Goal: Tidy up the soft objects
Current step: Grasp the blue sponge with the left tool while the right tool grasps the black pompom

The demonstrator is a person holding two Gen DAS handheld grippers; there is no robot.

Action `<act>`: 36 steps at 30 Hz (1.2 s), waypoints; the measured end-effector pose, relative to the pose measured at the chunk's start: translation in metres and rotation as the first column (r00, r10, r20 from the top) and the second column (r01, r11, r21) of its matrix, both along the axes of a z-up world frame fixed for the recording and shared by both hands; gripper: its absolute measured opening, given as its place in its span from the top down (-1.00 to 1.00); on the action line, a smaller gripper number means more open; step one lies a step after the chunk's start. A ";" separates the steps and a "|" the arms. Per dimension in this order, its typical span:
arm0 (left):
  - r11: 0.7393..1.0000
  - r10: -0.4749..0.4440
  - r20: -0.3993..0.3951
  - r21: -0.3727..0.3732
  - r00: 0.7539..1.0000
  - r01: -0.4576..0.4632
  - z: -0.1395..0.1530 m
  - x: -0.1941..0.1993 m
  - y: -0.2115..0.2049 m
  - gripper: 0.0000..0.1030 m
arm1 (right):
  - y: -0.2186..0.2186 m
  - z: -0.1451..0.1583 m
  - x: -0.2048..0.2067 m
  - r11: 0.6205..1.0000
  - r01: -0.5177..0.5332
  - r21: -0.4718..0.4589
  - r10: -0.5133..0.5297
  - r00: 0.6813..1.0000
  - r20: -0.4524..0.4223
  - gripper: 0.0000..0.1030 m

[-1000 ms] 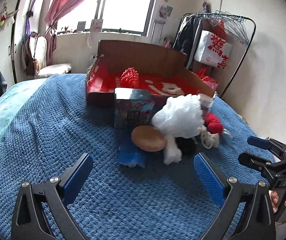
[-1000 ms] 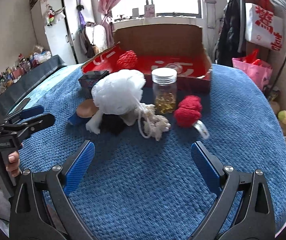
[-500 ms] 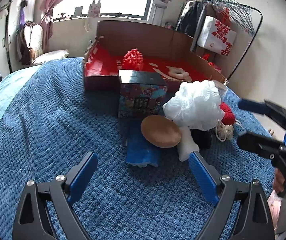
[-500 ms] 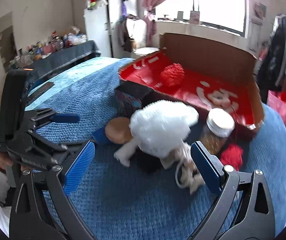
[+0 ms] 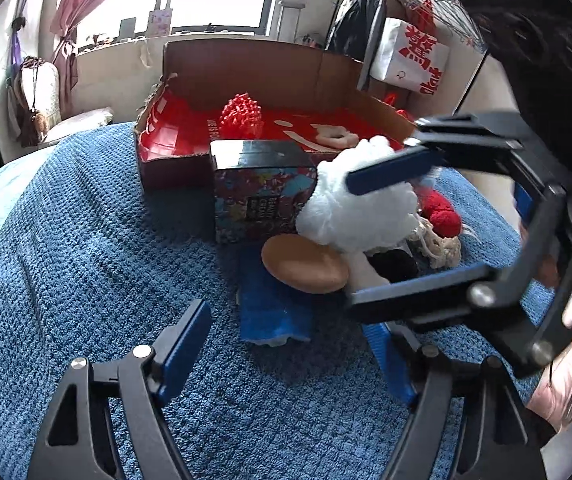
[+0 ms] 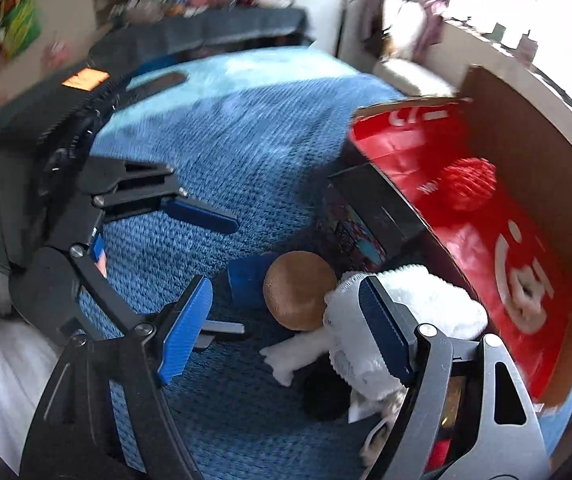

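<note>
**Right hand-held gripper is straddling the white pouf; the left is hanging back**

The white mesh pouf [image 5: 361, 216] is lying on the bed [image 5: 86, 260], in the heap just in front of the open cardboard box [image 5: 246, 64]. It is touching the patterned carton [image 5: 262, 196] on one side and sitting near the red yarn [image 5: 441, 212] on the other. It is roughly round, with a short white tail pointing out of the heap over the blanket, beside the brown round pad [image 5: 303, 264].

The right hand-held gripper [image 6: 286, 300] is the nearer one by far. It is reaching in from the side, tilted steeply down. In the left wrist view one blue finger is crossing the top of the pouf and the other is passing under its tail. Its jaws have just been closing and are standing at a middling width, with the pouf and the edge of the brown pad between them. I am not seeing the pads squeezing the mesh yet.

The left hand-held gripper [image 5: 286, 356] is hovering low over bare blanket, short of the blue cloth [image 5: 270, 312]. Its jaws have also just been closing and are fairly wide, with nothing between them.

The coming grasp is probably turning on the right jaws clearing the brown pad, which is lying right against the pouf, so that only the pouf is getting lifted toward the box
</note>
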State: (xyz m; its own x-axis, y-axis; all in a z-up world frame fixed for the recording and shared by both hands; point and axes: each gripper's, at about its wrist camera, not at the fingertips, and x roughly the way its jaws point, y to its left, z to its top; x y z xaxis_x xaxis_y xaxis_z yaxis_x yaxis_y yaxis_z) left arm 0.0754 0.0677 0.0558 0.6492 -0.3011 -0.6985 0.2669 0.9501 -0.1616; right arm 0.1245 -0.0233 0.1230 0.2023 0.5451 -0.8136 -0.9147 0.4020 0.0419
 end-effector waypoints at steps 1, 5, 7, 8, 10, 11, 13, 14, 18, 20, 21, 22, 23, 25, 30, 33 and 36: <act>1.000 -0.007 0.000 0.001 1.000 0.007 0.000 0.000 0.001 -0.54 | 0.004 0.000 0.002 0.999 -0.028 -0.020 0.028 1.000 -0.006 -0.38; 1.000 -0.004 0.008 0.005 1.000 0.004 0.002 -0.007 0.007 -0.53 | 0.016 0.009 0.007 0.994 -0.097 -0.051 0.094 0.994 -0.059 -0.22; 1.000 -0.006 0.006 -0.020 1.000 0.006 0.002 -0.009 0.011 -0.53 | 0.020 0.016 0.006 0.992 -0.123 -0.036 0.120 0.990 -0.072 -0.22; 0.999 -0.007 0.002 -0.033 1.000 0.007 0.002 -0.008 0.013 -0.53 | 0.023 0.016 0.007 0.991 -0.131 -0.037 0.128 0.989 -0.079 -0.22; 0.999 -0.006 -0.001 -0.038 1.000 0.006 0.002 -0.006 0.015 -0.53 | 0.031 0.009 0.009 0.989 -0.129 -0.077 0.123 0.989 -0.077 -0.22; 0.999 -0.008 -0.001 -0.035 1.000 0.008 0.002 -0.005 0.015 -0.53 | 0.035 0.003 0.011 0.986 -0.131 -0.103 0.123 0.989 -0.078 -0.22; 0.999 -0.022 0.003 -0.032 1.000 0.022 0.002 -0.004 0.014 -0.53 | 0.039 -0.010 0.015 0.977 -0.138 -0.161 0.125 0.988 -0.089 -0.22; 0.999 -0.034 0.001 -0.031 0.999 0.034 0.002 -0.003 0.012 -0.53 | 0.040 -0.015 0.016 0.972 -0.138 -0.189 0.124 0.989 -0.085 -0.22; 0.998 -0.059 -0.006 -0.018 0.998 0.059 0.000 0.004 0.006 -0.51 | 0.040 -0.022 0.023 0.961 -0.131 -0.242 0.113 0.990 -0.087 -0.22; 0.997 -0.070 -0.015 -0.020 0.997 0.070 -0.001 0.009 0.004 -0.36 | 0.041 -0.023 0.026 0.957 -0.136 -0.257 0.114 0.989 -0.099 -0.22; 0.997 -0.079 -0.018 -0.020 0.997 0.078 -0.001 0.011 0.002 -0.36 | 0.042 -0.025 0.027 0.952 -0.138 -0.273 0.116 0.988 -0.098 -0.22; 0.996 -0.085 -0.021 -0.016 0.996 0.085 -0.002 0.013 0.000 -0.36 | 0.043 -0.028 0.028 0.947 -0.136 -0.292 0.114 0.989 -0.091 -0.22; 0.996 -0.089 -0.023 -0.007 0.996 0.089 -0.003 0.015 -0.002 -0.36 | 0.044 -0.031 0.029 0.941 -0.134 -0.310 0.111 0.990 -0.092 -0.22; 0.995 -0.097 -0.026 0.004 0.995 0.097 -0.005 0.019 -0.005 -0.34 | 0.048 -0.034 0.032 0.935 -0.139 -0.326 0.110 0.988 -0.106 -0.22; 0.995 -0.096 -0.042 -0.011 0.994 0.096 -0.010 0.024 -0.004 -0.09 | 0.054 -0.038 0.038 0.936 -0.147 -0.321 0.102 0.983 -0.154 0.03; 0.995 -0.096 -0.045 -0.037 0.994 0.094 -0.010 0.022 0.001 0.12 | 0.051 -0.035 0.038 0.945 -0.137 -0.295 0.098 0.985 -0.143 0.11; 0.994 -0.101 -0.048 -0.055 0.994 0.098 -0.009 0.018 0.003 0.26 | 0.048 -0.031 0.039 0.957 -0.116 -0.267 0.076 0.985 -0.155 0.20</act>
State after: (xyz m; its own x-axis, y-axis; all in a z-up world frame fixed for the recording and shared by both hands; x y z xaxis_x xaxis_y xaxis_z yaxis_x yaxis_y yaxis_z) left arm 0.0937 0.0704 0.0468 0.5783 -0.3995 -0.7113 0.3497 0.9091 -0.2262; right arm 0.1635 0.0243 0.0916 0.0317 0.3083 -0.9508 -0.9422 0.3267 0.0745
